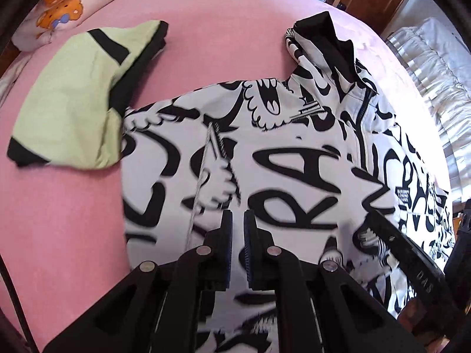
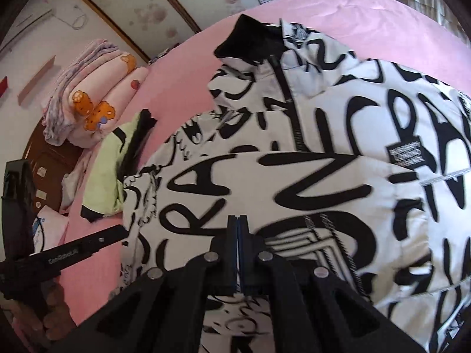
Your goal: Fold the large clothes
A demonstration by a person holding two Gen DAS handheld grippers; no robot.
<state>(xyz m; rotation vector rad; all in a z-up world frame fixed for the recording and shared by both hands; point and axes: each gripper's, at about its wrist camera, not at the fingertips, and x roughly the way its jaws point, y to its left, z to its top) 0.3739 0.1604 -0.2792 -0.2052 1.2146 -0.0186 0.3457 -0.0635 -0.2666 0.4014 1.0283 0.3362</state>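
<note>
A large white jacket with black graffiti lettering (image 1: 294,153) lies on the pink bed (image 1: 206,29), its black-lined collar at the far end. It also fills the right wrist view (image 2: 323,161). My left gripper (image 1: 238,220) hovers over the jacket's near part with a narrow gap between its pads, holding nothing. My right gripper (image 2: 238,223) is over the jacket's lower front with its pads pressed together; no cloth shows between them. The right gripper's body shows at the right edge of the left wrist view (image 1: 412,259). The left gripper's body shows at the left of the right wrist view (image 2: 64,256).
A folded light green garment with black trim (image 1: 73,97) lies left of the jacket, also in the right wrist view (image 2: 114,161). Folded pink bedding with orange bears (image 2: 97,94) sits at the bed's head. White curtains (image 1: 435,67) hang at the right.
</note>
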